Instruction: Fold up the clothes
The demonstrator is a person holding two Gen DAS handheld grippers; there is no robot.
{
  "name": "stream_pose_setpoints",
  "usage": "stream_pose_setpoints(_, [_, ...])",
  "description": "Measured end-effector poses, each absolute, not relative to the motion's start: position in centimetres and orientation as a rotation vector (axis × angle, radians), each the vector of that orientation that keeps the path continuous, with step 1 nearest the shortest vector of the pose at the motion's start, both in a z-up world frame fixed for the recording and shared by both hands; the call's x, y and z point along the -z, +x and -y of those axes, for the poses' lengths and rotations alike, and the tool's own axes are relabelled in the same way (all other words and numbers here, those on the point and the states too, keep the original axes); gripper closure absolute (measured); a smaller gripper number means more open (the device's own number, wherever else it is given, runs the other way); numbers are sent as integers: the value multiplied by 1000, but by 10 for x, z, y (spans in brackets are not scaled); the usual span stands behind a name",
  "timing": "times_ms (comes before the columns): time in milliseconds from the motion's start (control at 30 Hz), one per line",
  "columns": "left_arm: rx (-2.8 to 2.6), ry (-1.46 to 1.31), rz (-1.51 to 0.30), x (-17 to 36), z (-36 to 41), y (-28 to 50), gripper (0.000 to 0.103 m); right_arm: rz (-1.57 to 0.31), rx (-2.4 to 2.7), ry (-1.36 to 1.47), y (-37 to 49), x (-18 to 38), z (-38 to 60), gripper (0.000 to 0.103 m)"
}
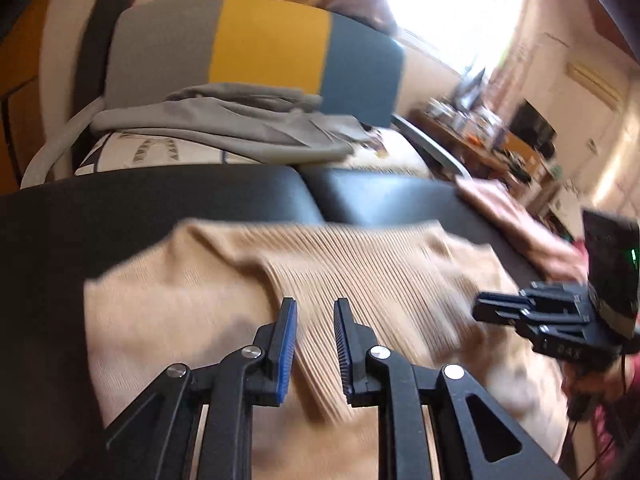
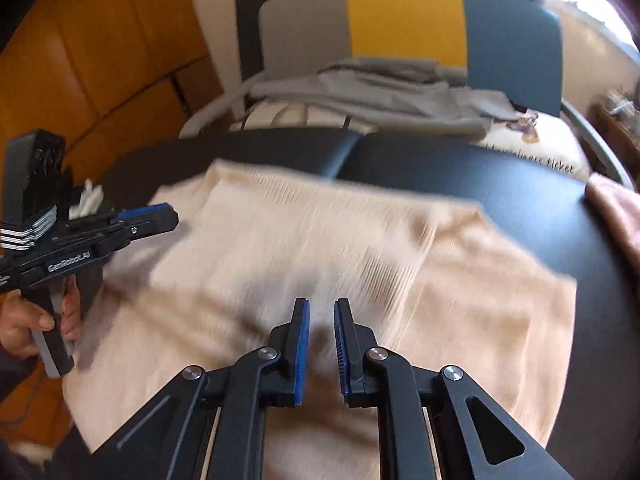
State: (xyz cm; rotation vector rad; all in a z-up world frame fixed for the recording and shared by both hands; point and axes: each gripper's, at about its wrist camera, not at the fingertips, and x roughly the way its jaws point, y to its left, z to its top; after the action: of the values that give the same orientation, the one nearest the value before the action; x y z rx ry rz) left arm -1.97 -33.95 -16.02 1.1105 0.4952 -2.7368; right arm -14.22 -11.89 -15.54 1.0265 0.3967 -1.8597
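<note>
Black bench (image 2: 520, 184) carries a beige ribbed garment (image 2: 280, 248); my left tool (image 1: 316, 344) and right tool (image 2: 322, 344) hover slightly parted, empty; I'd pinch matching edges evenly.

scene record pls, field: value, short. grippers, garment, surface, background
left gripper: jaws apart, nothing between them, over the beige garment
right gripper: jaws apart, nothing between them, over the same garment
beige garment: ribbed knit, spread on the surface, partly folded, motion-blurred
surface: black, padded, seam down the middle
pink cloth: at the surface's right edge
chair: behind the surface, back grey, yellow and blue
grey garment: lying on the chair seat
</note>
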Motion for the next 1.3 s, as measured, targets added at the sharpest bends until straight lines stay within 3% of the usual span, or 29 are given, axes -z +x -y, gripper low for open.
stream_pose_setpoints(167, [2703, 1178, -444, 192, 322, -7, 81, -372, 1940, 1048, -128, 176, 101, 90])
stream_pose_setpoints(300, [2685, 1159, -573, 198, 343, -13, 81, -337, 1997, 1006, -126, 183, 101, 90])
stream_pose_setpoints(467, [2630, 1208, -252, 189, 337, -46, 77, -340, 2028, 1036, -132, 180, 114, 90])
stream_pose_setpoints(533, [2585, 1252, -215, 182, 335, -53, 76, -248, 1996, 1123, -141, 166, 111, 82])
stream_pose_setpoints(567, [2571, 1257, -232, 177, 334, -49, 77, -183, 1982, 1117, -140, 157, 100, 80])
stream_pose_setpoints(633, [2605, 1206, -262, 161, 332, -31, 77, -65, 1943, 1108, -136, 141, 71, 54])
stream_pose_setpoints(700, [2652, 1158, -310, 151, 333, -2, 77, 40, 1896, 1101, -130, 127, 35, 46])
stream_pose_setpoints(1000, [2578, 1071, -758, 161, 361, 161, 79, 338, 1874, 1322, -81, 170, -152, 46])
stream_pose_setpoints(1167, [2510, 1038, -946, 176, 360, 228, 79, 444, 1771, 1460, -48, 210, -192, 46])
stream_pose_setpoints(1300, [2494, 1092, -978, 191, 348, 261, 79, 492, 1698, 1522, -38, 238, -196, 44])
